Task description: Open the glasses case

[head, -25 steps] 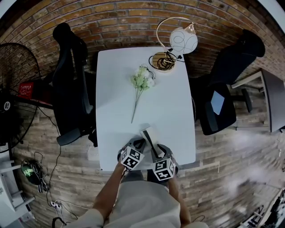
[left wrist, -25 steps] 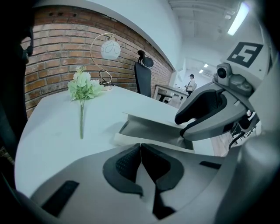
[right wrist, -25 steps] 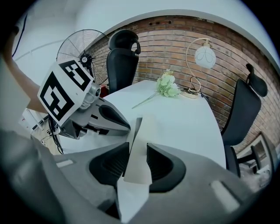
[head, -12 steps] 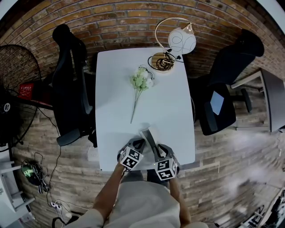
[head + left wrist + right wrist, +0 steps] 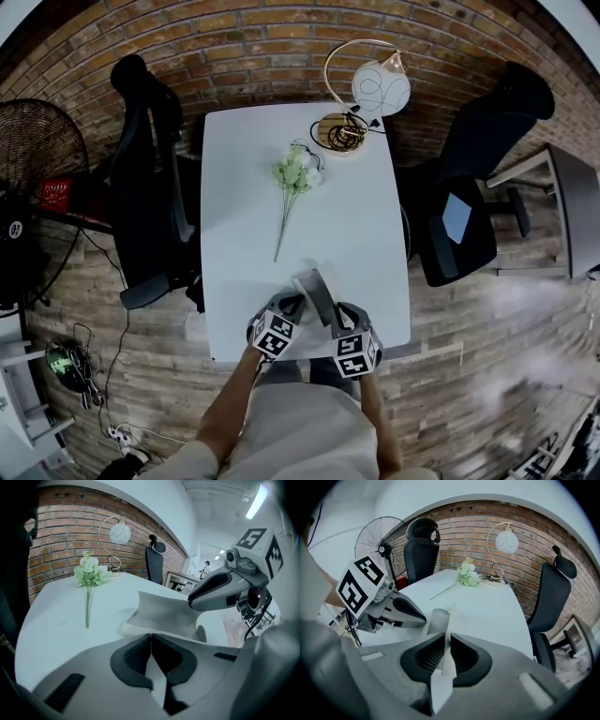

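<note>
On my feed the white glasses case [image 5: 314,286] sits at the near edge of the desk [image 5: 356,234], just in front of both grippers, its thin lid panel standing up from the base. My left gripper [image 5: 150,639] has its jaws together on a thin edge of the case's near side. My right gripper [image 5: 445,644] is closing its jaws on the raised lid panel, which runs straight between its pads [image 5: 429,656].
</note>
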`<state>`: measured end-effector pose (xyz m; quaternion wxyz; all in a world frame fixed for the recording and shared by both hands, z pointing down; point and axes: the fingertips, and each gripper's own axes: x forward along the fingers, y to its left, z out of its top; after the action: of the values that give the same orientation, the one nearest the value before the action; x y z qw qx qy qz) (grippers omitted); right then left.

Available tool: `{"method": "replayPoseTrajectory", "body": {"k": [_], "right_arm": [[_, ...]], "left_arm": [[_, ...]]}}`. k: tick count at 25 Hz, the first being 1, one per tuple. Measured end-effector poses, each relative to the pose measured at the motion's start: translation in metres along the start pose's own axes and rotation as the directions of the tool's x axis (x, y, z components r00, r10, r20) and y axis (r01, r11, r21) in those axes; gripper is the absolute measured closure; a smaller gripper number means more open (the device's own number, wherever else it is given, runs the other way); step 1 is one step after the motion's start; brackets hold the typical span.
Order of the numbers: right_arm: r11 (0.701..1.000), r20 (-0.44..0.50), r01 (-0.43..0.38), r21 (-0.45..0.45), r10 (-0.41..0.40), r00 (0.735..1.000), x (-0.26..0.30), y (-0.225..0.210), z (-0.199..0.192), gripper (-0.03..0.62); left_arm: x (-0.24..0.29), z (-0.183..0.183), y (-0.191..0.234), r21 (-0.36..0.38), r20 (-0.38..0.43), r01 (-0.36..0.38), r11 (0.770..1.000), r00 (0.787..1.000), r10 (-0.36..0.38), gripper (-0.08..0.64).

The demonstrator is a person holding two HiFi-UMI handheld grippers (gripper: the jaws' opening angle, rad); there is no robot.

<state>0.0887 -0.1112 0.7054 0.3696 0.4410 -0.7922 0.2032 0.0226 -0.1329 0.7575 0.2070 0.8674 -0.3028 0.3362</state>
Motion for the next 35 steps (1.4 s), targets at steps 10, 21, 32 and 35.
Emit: {"method": "replayPoseTrajectory", "body": {"k": [10, 21, 32, 35], "right_arm": [[1.000, -0.002, 0.015, 0.020, -0.014, 1.000, 0.001, -0.012, -0.002, 0.558], [0.999, -0.002, 0.032, 0.035, -0.032, 0.999, 0.007, -0.024, -0.008, 0.563], [0.993, -0.044, 0.071, 0.094, -0.067, 0.997, 0.013, -0.036, -0.029, 0.562], [0.993, -0.028, 0.066, 0.102, -0.063, 0.998, 0.012, -0.037, -0.027, 0.560]], "left_arm": [[0.000, 0.000, 0.000, 0.003, -0.002, 0.001, 1.000, 1.000, -0.001, 0.552], [0.001, 0.000, 0.000, 0.000, -0.001, 0.004, 1.000, 1.000, -0.004, 0.552], [0.000, 0.001, 0.001, -0.003, -0.002, 0.004, 1.000, 1.000, -0.004, 0.552], [0.001, 0.001, 0.001, -0.006, -0.003, 0.005, 1.000, 1.000, -0.005, 0.552]]}}
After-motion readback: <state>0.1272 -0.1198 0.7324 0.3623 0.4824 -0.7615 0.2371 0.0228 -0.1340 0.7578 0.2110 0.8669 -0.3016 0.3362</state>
